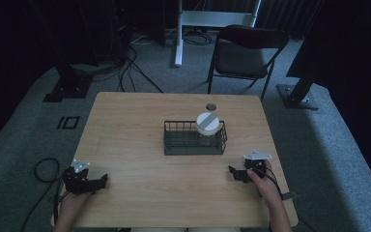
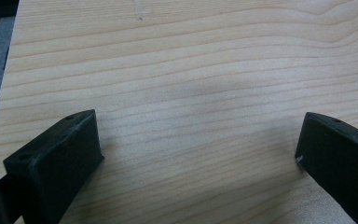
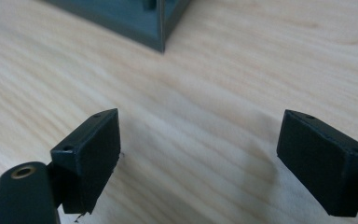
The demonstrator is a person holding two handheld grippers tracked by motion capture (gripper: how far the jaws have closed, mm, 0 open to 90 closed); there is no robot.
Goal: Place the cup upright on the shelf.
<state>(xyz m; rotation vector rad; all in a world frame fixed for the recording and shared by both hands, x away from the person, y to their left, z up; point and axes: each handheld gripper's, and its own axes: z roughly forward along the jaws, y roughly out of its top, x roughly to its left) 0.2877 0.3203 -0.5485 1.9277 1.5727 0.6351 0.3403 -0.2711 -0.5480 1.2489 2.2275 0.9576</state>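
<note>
The wooden surface (image 1: 140, 145) takes up the middle of the high view, with grey carpet around it and one folding chair (image 1: 244, 50) in the upper centre beyond its far edge. On the surface there is one dark wire basket (image 1: 174, 140), sitting just right of centre. One clear jar (image 1: 207, 129) with a white lid stands upright inside the basket's right-hand end, so it is contained and easy to reach from above. Near the far edge, a single small round hole (image 1: 211, 106) shows in the wood.

There are two tools, one in each hand, both resting low at the near edge and well apart from the basket, likely a waiting pose before any reach. The left tool (image 1: 98, 182) lies at the lower left of the high view; in the left gripper view its jaws stand wide apart over bare wood. The right tool (image 1: 233, 172) sits at the lower right, jaws likewise spread and holding nothing; in the right gripper view the basket's near corner (image 3: 161, 28) appears at the top, so it seems aimed that way.
</note>
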